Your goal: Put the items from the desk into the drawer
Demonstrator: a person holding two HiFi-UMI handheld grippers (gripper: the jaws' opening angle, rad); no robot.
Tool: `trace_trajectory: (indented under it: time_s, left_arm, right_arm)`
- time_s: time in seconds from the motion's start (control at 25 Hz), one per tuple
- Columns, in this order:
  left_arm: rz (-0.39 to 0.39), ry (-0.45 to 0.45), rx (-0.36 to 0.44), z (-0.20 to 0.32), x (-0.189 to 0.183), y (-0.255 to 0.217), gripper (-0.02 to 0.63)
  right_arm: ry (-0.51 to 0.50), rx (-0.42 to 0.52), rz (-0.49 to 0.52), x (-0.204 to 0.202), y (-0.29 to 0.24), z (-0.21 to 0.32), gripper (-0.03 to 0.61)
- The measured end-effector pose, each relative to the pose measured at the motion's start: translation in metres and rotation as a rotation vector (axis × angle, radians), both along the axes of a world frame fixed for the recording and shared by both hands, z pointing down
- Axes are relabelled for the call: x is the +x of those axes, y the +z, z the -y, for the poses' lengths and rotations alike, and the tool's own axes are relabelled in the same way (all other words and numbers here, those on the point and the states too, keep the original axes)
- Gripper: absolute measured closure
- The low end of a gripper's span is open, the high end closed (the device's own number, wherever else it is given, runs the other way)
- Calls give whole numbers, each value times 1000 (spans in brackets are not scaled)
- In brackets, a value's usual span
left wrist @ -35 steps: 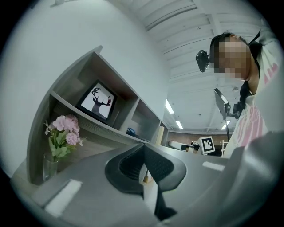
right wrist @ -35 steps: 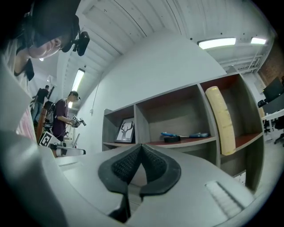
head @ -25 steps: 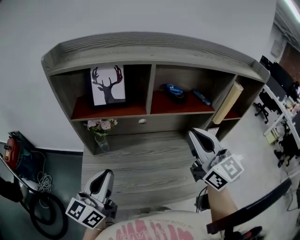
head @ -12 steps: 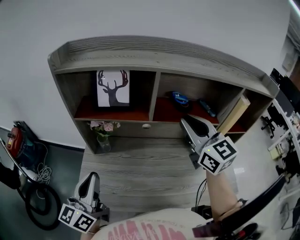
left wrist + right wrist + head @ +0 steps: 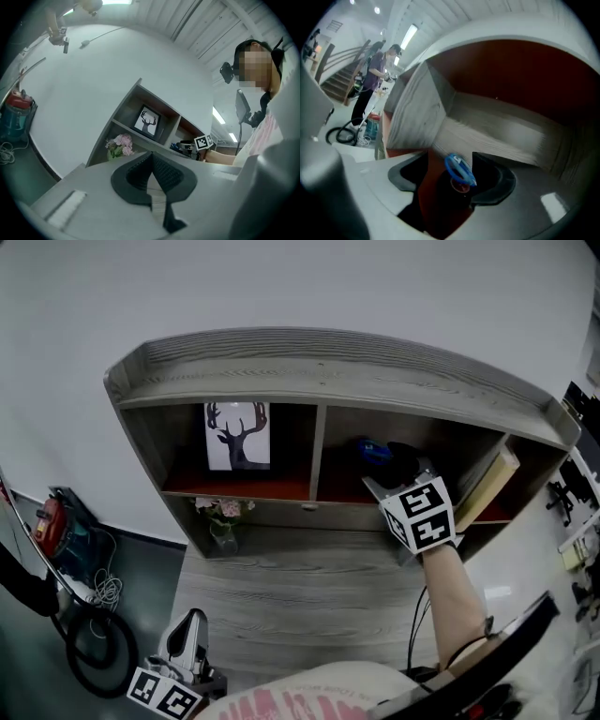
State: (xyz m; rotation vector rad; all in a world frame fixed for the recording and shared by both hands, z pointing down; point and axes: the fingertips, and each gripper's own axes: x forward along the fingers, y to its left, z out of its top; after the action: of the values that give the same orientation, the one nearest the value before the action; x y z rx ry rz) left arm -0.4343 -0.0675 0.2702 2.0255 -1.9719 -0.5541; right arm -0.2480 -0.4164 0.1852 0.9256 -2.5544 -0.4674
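Observation:
A dark round item with a blue ring lies on the red floor of the hutch's right compartment; in the head view it is a blue spot. My right gripper reaches into that compartment. Its jaws have just been opening and stand open, with the blue-ringed item between them and apart from the pads. The drawer, marked by a small knob, sits closed under the shelf. My left gripper hangs low at the desk's front left corner, shut and empty.
A deer picture stands in the left compartment, with a small vase of flowers below it on the desk. A pale board leans at the hutch's right end. A red canister and cables lie on the floor at left.
My right gripper has moved from above the desk's right side up into the right shelf compartment, close to the blue item. The left gripper has drifted slightly lower in view.

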Motion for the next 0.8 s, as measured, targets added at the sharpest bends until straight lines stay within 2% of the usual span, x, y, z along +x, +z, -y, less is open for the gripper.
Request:
trace_trajectory:
  time_s: [0.12, 0.2, 0.28, 0.36, 0.4, 0.44, 0.56, 0.68, 0.8]
  left_arm:
    - [2, 2, -8, 2, 3, 1, 594]
    - [0, -2, -15, 2, 4, 3, 594]
    - [-3, -9, -18, 2, 4, 6, 594]
    - [-5, -14, -21, 0, 5, 9, 594]
    - [-7, -15, -25, -1, 5, 10, 594]
    - [-8, -15, -29, -1, 6, 12, 594]
    - [-13, -19, -31, -2, 8, 14, 594]
    - [-14, -19, -38, -4, 9, 17, 594]
    - [-12, -21, -41, -7, 9, 17, 594]
  right_arm:
    - [40, 4, -114, -3, 13, 20, 273]
    - [43, -21, -156, -9, 20, 28, 252]
    - [45, -57, -180, -14, 25, 32, 261]
    - [51, -70, -174, -16, 24, 35, 297]
    - [56, -78, -165, -16, 24, 36, 354]
    - [60, -90, -156, -15, 25, 36, 383]
    - [69, -105, -128, -14, 23, 38, 403]
    - [76, -63, -119, -14, 19, 35, 426]
    - [84, 34, -125, -14, 11, 31, 455]
